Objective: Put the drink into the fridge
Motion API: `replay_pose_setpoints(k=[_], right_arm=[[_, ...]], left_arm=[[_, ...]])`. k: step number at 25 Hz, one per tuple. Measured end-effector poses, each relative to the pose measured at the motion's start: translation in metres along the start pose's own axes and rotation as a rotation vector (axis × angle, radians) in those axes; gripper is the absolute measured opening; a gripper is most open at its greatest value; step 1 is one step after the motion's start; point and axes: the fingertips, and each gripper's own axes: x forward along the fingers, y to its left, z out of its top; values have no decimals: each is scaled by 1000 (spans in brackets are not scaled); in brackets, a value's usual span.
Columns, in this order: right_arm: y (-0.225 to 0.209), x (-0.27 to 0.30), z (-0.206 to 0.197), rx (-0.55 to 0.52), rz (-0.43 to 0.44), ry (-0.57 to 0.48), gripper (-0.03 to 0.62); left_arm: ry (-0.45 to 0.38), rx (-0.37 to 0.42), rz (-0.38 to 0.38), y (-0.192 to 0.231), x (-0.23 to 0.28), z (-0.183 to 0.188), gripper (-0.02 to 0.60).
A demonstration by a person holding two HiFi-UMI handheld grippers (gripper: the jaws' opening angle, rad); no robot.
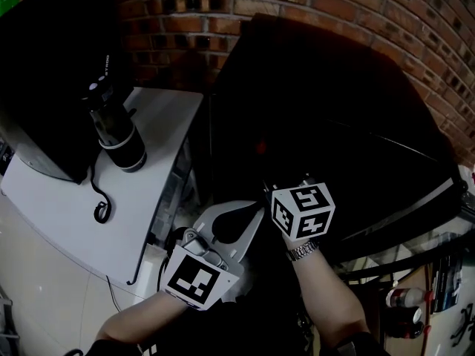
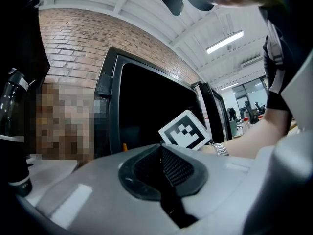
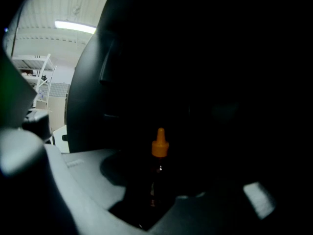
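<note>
Drink bottle with the orange cap stands upright inside the dark fridge, dead centre between the right gripper's spread fingers, which don't seem to squeeze it, so backing straight out looks right; the left gripper's fingers are pressed together, empty.

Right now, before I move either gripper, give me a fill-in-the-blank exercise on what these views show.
1. The bottle standing between the jaws of the right gripper has an ____ cap.
2. The wall behind the black fridge is built of ____.
3. The left gripper holds ____.
Missing words: orange; brick; nothing.
</note>
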Motion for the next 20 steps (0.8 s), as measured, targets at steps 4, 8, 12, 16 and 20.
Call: replay_pose_setpoints(k=[4,8,12,16,20], right_arm=[[0,-30,7,2,-23,-29,183],[1,-69,12,17,-34,-52,183],[4,-112,16,24,-58,-79,183],[6,-162,17,28,-95,-95,182],[4,-213,15,22,-152,-103,181]], left_arm=[[-27,-20,4,-6,0,7,5],[-37,-36,-6,-24,1,13,5],[-46,-49,-32,-48,3,17,5],[-51,-52,-71,-83,2,22,5],[-64,-54,-127,-123,3,31,5]])
